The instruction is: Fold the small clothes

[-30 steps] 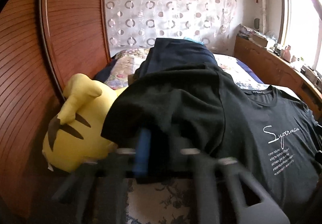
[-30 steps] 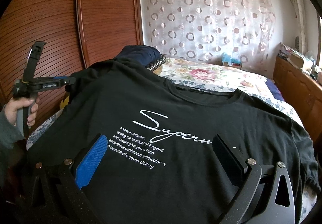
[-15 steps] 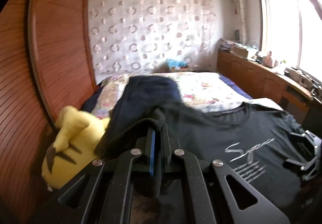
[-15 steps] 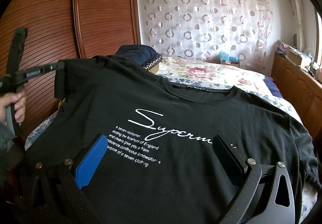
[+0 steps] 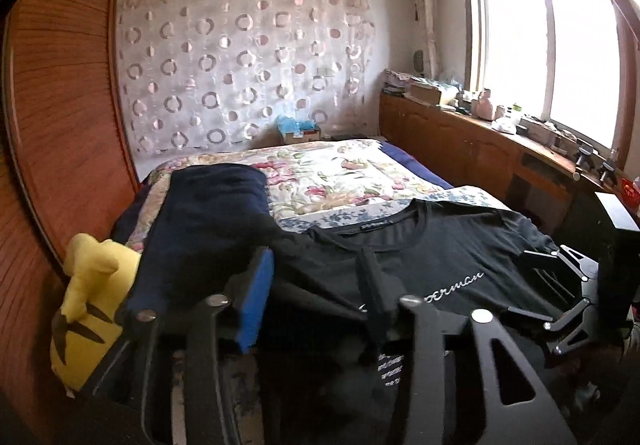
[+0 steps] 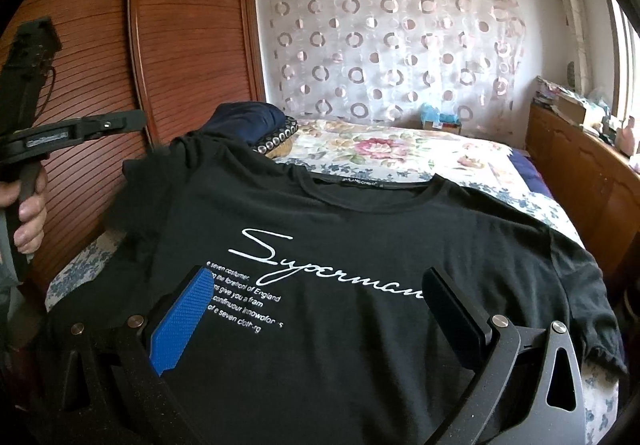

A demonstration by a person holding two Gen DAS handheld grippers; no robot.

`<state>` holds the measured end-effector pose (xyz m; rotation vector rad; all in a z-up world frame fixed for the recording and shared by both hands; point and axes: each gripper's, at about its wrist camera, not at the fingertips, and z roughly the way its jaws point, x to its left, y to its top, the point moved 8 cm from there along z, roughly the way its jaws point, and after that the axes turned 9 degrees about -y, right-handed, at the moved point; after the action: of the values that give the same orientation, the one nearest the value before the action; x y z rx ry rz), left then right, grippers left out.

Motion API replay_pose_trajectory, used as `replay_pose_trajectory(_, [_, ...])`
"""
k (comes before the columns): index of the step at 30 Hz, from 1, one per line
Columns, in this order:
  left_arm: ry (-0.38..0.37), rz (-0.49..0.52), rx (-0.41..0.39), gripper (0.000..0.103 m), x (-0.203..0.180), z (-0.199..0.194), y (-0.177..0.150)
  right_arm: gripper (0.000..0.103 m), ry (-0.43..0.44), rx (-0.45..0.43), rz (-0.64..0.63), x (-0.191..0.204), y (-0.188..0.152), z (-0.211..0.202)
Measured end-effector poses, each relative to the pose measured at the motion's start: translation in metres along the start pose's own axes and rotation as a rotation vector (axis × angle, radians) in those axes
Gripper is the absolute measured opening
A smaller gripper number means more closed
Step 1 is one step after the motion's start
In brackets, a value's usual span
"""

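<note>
A black T-shirt (image 6: 360,237) with white "Superman" script lies face up on the bed. Its left sleeve (image 6: 160,181) is turned in over the shoulder. My left gripper (image 5: 316,261) hovers above that sleeve with its jaws opening. The black cloth (image 5: 316,281) lies loose between and below the fingers, and no pad presses on it. From the right wrist view, a hand (image 6: 28,213) holds the left gripper (image 6: 132,121) at the far left, just above the sleeve. My right gripper (image 6: 318,285) stands open over the shirt's printed chest, holding nothing.
A yellow plush toy (image 5: 88,305) and a dark navy garment (image 5: 212,205) lie left of the shirt. A wooden wardrobe door (image 6: 180,45) stands close on the left. A cluttered wooden cabinet (image 5: 480,153) runs under the window. The floral bedspread (image 5: 340,177) stretches beyond the collar.
The left gripper, shut on the sleeve, rose and carried it in over the shirt. Its jaws have now parted and the sleeve has dropped out. The right gripper stayed still.
</note>
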<state>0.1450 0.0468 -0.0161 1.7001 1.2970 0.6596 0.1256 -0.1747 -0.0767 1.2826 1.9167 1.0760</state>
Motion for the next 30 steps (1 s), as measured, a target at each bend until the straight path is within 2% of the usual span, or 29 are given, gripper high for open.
replay_pose_trajectory(2, [0.004, -0.019, -0.008, 0.07, 0.008, -0.008, -0.005, 0.103, 0.005, 0.0, -0.005, 0.003, 0.001, 0.001])
replay_pose_trajectory(6, [0.037, -0.051, -0.02, 0.078, 0.025, -0.019, -0.018, 0.101, 0.054, -0.002, -0.013, 0.01, 0.007, 0.002])
replay_pose_trajectory(10, [0.104, -0.071, -0.04, 0.079, 0.04, -0.03, -0.031, 0.096, 0.096, 0.0, -0.04, 0.016, 0.015, 0.011])
replay_pose_trajectory(16, [0.122, -0.097, -0.029, 0.079, 0.052, -0.033, -0.048, 0.079, 0.2, 0.037, -0.068, 0.04, 0.024, 0.03])
replay_pose_trajectory(24, [0.13, -0.107, -0.019, 0.079, 0.056, -0.036, -0.059, 0.065, 0.351, 0.132, -0.054, 0.079, 0.03, 0.066])
replay_pose_trajectory(27, [0.132, -0.105, -0.013, 0.079, 0.057, -0.034, -0.061, 0.057, 0.405, 0.178, -0.05, 0.089, 0.03, 0.08])
replay_pose_trajectory(30, [0.131, -0.106, -0.008, 0.079, 0.058, -0.033, -0.061, 0.027, 0.407, 0.21, -0.08, 0.089, 0.029, 0.092])
